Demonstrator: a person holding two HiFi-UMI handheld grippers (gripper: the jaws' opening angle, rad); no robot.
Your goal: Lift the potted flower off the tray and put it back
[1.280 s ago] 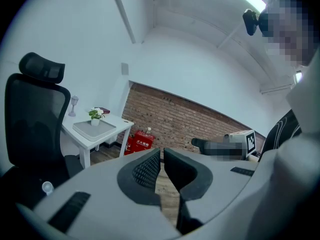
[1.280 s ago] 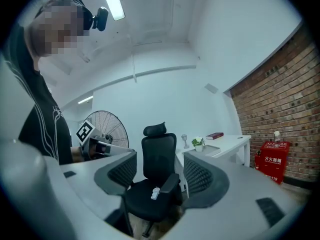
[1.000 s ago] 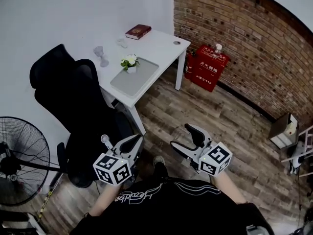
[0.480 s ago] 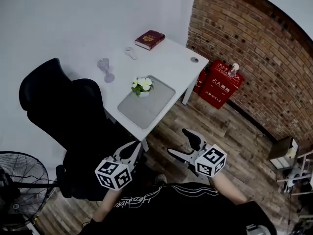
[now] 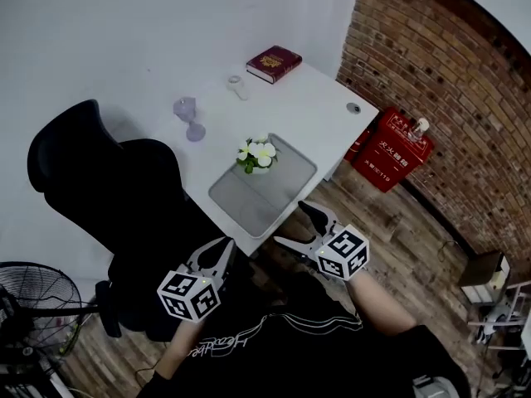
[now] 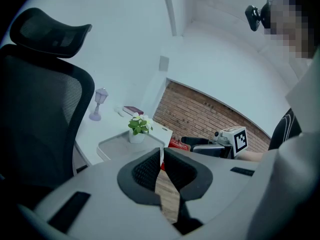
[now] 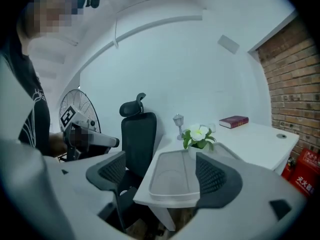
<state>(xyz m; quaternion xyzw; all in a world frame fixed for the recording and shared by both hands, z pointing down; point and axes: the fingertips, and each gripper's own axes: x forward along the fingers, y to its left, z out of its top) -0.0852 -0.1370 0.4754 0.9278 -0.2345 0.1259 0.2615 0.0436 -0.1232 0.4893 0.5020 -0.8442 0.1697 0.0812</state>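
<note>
The potted flower [image 5: 257, 153], white blooms in a small white pot, stands at the far end of the grey tray [image 5: 249, 206] on the white table [image 5: 315, 114]. In the left gripper view, the flower [image 6: 138, 126] and tray [image 6: 112, 146] lie ahead of my left gripper [image 6: 161, 154], whose jaws are shut on nothing. My left gripper [image 5: 222, 247] hangs beside the black chair, short of the table. My right gripper [image 5: 290, 224] is at the table's near edge. Its jaws are opening and hold nothing. In the right gripper view, the tray [image 7: 172, 176] and flower [image 7: 199, 134] show beyond my right gripper [image 7: 160, 173].
A black office chair [image 5: 124, 197] stands left of the table. On the table are a red book [image 5: 274, 59], a purple goblet-shaped thing [image 5: 191, 116] and a small white object [image 5: 238, 85]. A red box [image 5: 398, 152] sits by the brick wall, and a fan [image 5: 33, 313] stands at the lower left.
Both grippers have come closer to the table, and the tray and flower now sit nearer in the head view. The right jaws stand wider apart.
</note>
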